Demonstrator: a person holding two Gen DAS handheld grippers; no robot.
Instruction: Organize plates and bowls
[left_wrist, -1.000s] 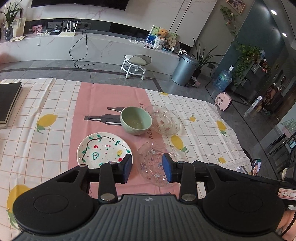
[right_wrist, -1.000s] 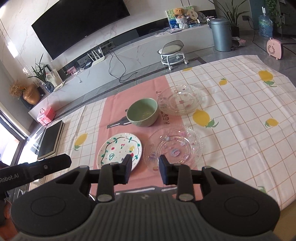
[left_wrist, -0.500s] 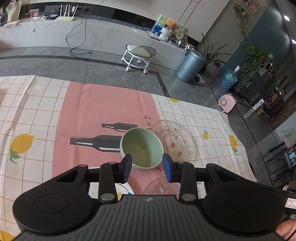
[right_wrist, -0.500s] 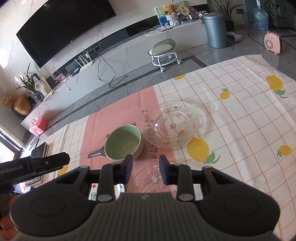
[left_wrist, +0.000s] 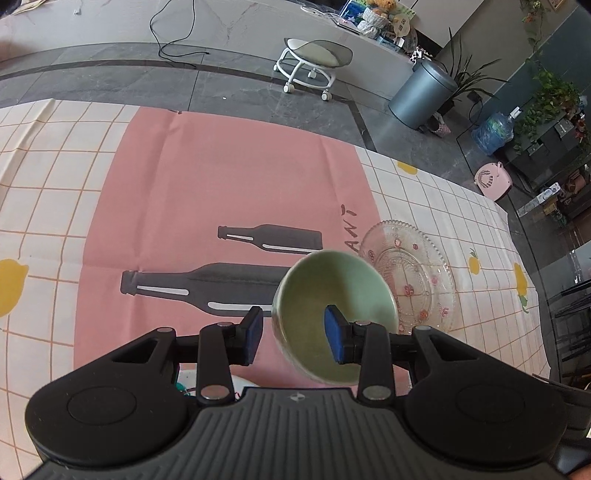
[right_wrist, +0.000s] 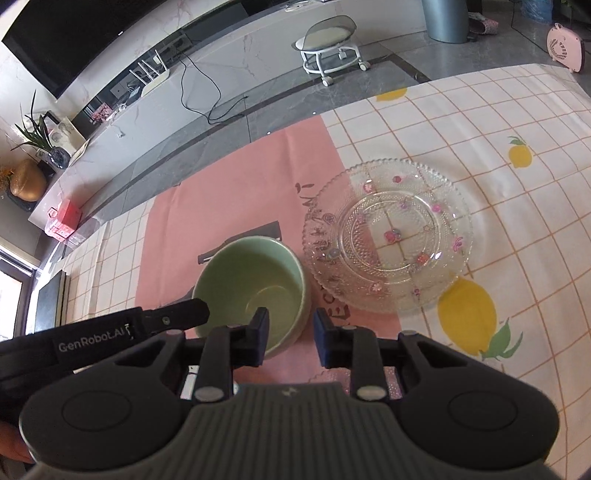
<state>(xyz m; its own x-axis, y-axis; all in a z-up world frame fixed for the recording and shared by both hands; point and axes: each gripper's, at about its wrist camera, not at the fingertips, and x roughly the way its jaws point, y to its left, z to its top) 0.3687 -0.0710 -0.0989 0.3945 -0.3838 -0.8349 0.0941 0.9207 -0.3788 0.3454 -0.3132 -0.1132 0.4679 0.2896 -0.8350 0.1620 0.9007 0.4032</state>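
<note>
A pale green bowl (left_wrist: 334, 314) (right_wrist: 255, 284) stands on the pink strip of the tablecloth. My left gripper (left_wrist: 293, 334) is open, one finger outside the bowl's left rim and the other inside the bowl. My right gripper (right_wrist: 290, 334) is open at the bowl's near right rim, its left finger over the bowl's inside, the right finger outside. A clear glass plate (left_wrist: 410, 273) (right_wrist: 388, 236) with small flower marks lies right of the bowl. The left gripper's finger (right_wrist: 173, 315) shows at the bowl's left rim in the right wrist view.
A painted white plate (left_wrist: 192, 384) peeks out under the left gripper body. Part of a second glass plate (right_wrist: 334, 380) shows under the right gripper. Beyond the table's far edge are grey floor, a white stool (left_wrist: 314, 62) and a metal bin (left_wrist: 423, 94).
Both grippers have moved forward and down to the green bowl, and now straddle its rim from the left and right sides. The near plates have slid under the gripper bodies.
</note>
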